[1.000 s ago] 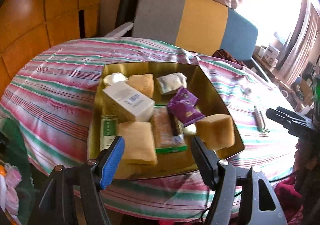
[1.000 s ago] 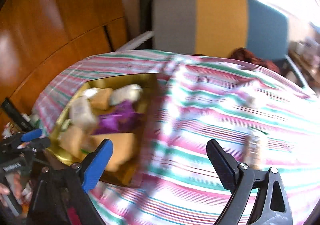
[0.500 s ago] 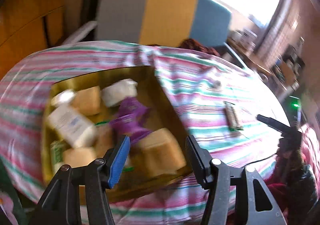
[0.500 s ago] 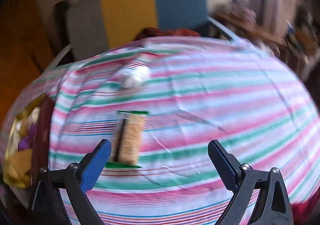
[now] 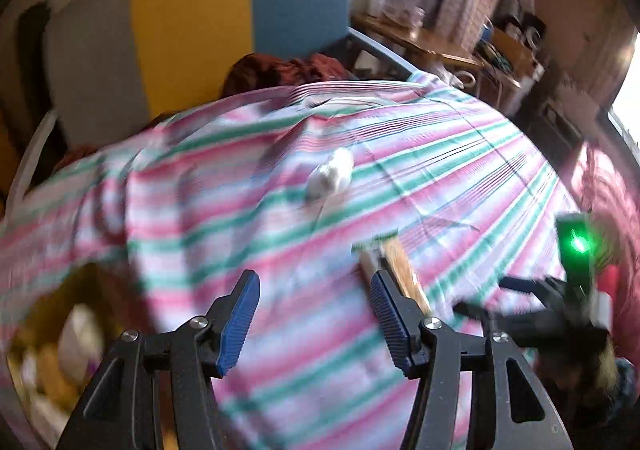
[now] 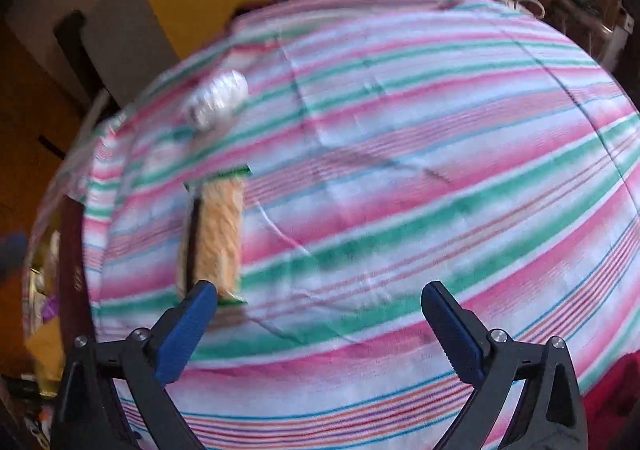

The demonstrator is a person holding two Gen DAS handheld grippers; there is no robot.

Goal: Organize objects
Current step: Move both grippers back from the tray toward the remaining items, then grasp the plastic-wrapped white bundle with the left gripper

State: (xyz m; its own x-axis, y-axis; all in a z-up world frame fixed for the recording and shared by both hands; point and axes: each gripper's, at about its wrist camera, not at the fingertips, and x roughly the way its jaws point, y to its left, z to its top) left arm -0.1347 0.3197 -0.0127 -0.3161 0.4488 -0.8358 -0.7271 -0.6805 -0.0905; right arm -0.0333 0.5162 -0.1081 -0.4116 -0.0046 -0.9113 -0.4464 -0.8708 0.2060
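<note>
Cracker packet [image 5: 400,270] beside white wad [image 5: 332,177]

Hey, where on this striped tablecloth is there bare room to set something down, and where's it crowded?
The widest bare stretch of striped tablecloth lies right of the wafer packet and the white wrapped item, running to the far and right edges. The strip between those two is narrow. The gold tray at the left is crowded with packets.

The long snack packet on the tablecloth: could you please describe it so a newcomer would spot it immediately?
On the striped tablecloth, right of the gold tray, lies a long clear packet of tan wafers with green ends. Its only neighbour, a small white crumpled bundle, lies beyond it.
</note>
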